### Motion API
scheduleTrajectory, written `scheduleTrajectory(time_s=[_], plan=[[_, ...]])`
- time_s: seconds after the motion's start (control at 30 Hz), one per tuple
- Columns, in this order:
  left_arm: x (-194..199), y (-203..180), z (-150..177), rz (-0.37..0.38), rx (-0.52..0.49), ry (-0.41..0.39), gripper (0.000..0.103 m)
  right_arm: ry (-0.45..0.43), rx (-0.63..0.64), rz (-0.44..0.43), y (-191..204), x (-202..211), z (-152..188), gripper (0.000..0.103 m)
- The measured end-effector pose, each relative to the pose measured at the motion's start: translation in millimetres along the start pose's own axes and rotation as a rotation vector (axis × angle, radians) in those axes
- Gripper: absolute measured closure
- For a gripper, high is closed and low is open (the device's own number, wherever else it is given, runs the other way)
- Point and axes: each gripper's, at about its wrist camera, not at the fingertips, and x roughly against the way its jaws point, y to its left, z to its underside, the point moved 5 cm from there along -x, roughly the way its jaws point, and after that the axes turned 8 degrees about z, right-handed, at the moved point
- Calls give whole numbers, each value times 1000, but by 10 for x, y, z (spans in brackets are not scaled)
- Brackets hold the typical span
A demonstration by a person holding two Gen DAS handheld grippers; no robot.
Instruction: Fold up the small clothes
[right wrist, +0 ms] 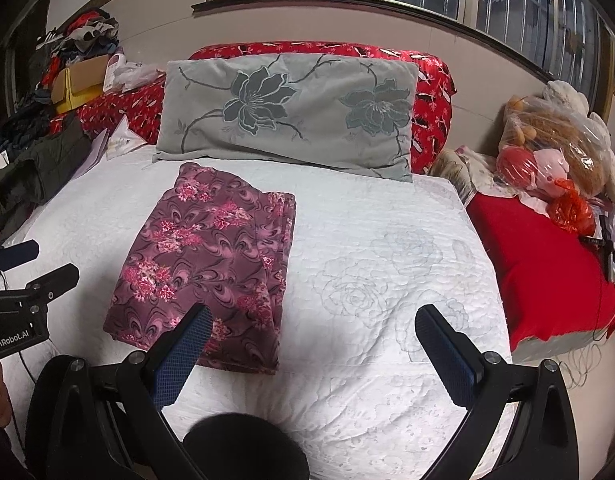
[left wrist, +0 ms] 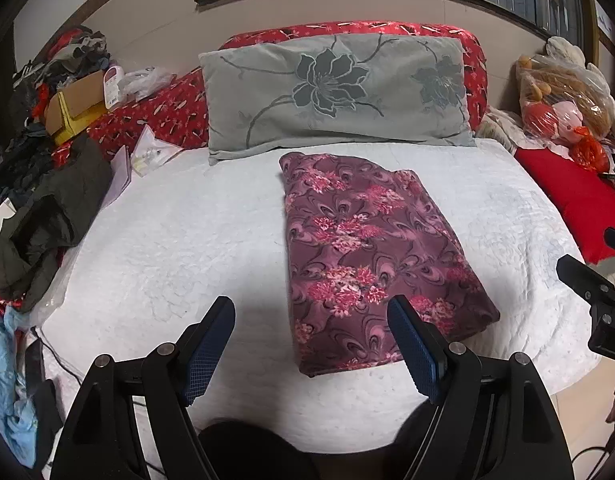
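On the bed: white quilted cover [left wrist: 179, 240], with a folded purple floral garment [left wrist: 367, 248] lying flat near its middle.
Garment: folded into a rough rectangle, its far end just short of the grey flower-print pillow [left wrist: 335, 92]; touched by neither claw.
Left claw [left wrist: 311, 312]: fingers spread wide, holding nothing, hovering at the near edge; its right finger overlaps the garment's near right corner in view.
Right claw [right wrist: 313, 320]: also wide apart and empty, to the right of the garment.
Left side: dark clothes pile [left wrist: 47, 208] and cardboard box [left wrist: 79, 100].
Right side: red cushion [right wrist: 547, 264], bagged soft toys [right wrist: 555, 148].
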Motion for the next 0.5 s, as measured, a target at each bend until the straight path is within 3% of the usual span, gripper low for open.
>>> scheduleTrajectory(time_s=[0.5], plan=[[-38,-57,-1,12,1,4,24,24,-12,-5,-4,-69,19,1]])
